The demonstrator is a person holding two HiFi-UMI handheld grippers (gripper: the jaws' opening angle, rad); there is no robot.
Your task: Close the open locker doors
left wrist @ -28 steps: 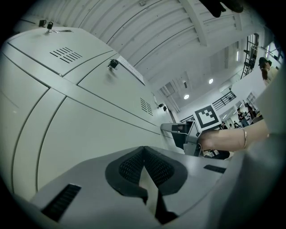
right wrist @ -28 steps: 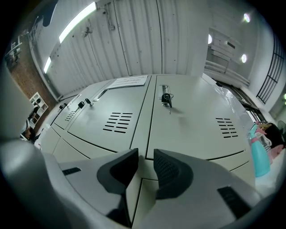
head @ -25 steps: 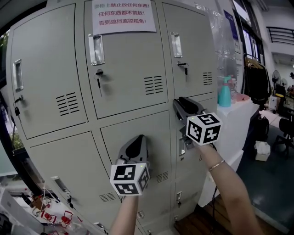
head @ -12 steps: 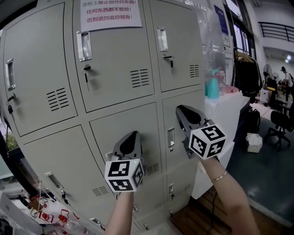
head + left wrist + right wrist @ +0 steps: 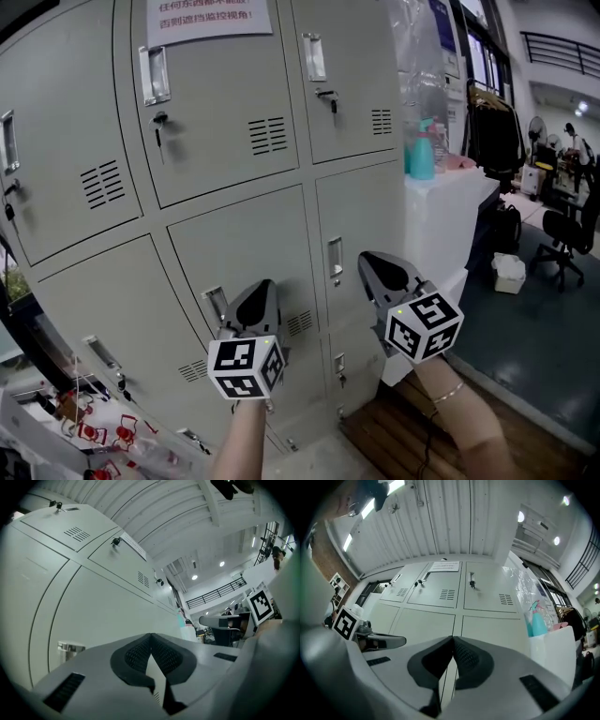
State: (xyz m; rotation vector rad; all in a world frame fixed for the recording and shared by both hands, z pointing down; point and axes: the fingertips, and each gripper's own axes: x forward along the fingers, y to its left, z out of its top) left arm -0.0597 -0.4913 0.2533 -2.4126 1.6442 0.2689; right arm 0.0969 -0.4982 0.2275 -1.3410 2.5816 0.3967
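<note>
Jaws of left gripper (image 5: 266, 285) shut (empty); right gripper (image 5: 366, 259) just closed on nothing.

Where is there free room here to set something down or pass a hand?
Free: the dark floor bordered by the white counter and the bin; probably the counter's front corner, right of the spray bottle. Crowded: red-and-white clutter at lower left, below the lockers.

Teal spray bottle (image 5: 421, 150) at white counter's (image 5: 450, 202) left edge, dark garments (image 5: 494, 131) hanging behind, white bin (image 5: 509, 273) on grey floor (image 5: 534, 347), black chair (image 5: 570, 234) near it, red-print notice (image 5: 208, 16) up top.
</note>
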